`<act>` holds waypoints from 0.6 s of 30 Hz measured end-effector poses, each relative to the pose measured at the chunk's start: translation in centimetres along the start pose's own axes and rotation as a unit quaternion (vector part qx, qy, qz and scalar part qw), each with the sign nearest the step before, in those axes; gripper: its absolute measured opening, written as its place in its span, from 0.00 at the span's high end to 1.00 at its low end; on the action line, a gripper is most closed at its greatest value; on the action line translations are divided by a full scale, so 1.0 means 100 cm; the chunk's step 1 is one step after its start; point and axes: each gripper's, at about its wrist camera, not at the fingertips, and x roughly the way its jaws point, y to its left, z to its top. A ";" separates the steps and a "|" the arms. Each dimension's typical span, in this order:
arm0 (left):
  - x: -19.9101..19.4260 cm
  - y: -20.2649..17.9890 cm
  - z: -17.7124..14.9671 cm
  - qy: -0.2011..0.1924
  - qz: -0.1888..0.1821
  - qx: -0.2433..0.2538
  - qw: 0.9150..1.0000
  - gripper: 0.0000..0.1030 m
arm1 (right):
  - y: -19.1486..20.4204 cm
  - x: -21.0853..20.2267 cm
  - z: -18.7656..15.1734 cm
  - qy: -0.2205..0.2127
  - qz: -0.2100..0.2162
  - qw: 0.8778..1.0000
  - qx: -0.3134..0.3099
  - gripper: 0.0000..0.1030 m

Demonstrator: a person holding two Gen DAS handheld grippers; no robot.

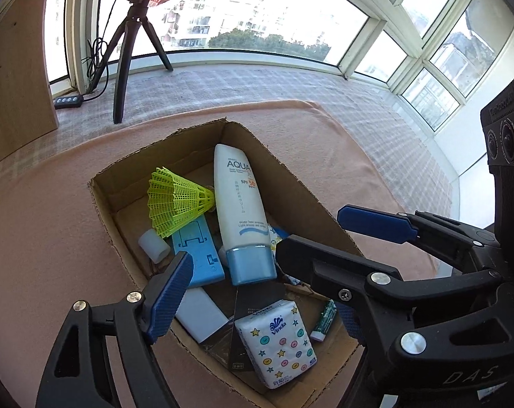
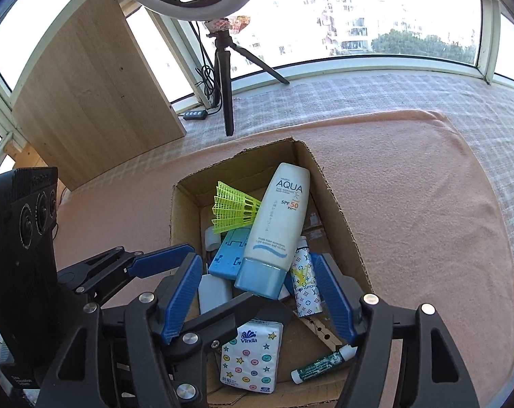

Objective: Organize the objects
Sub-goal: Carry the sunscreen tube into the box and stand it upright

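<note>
In the cardboard box on the pink blanket, the sunscreen tube lies lengthwise, its blue cap toward the cameras and its flat end leaning on the far wall. It reads "AQUA" and "SPF 50". Beside it lies a yellow shuttlecock, nearer a "Vinda" tissue pack. Left gripper and right gripper hover over the box, fingers spread, holding nothing.
</note>
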 end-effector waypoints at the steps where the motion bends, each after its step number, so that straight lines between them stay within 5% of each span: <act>1: -0.001 0.000 -0.001 0.000 0.001 0.000 1.000 0.21 | 0.000 -0.001 -0.001 0.000 -0.001 1.000 0.001 0.36; 18: -0.037 0.025 -0.032 -0.003 0.037 -0.003 0.999 0.21 | 0.020 -0.016 -0.018 -0.014 -0.005 1.000 0.015 0.36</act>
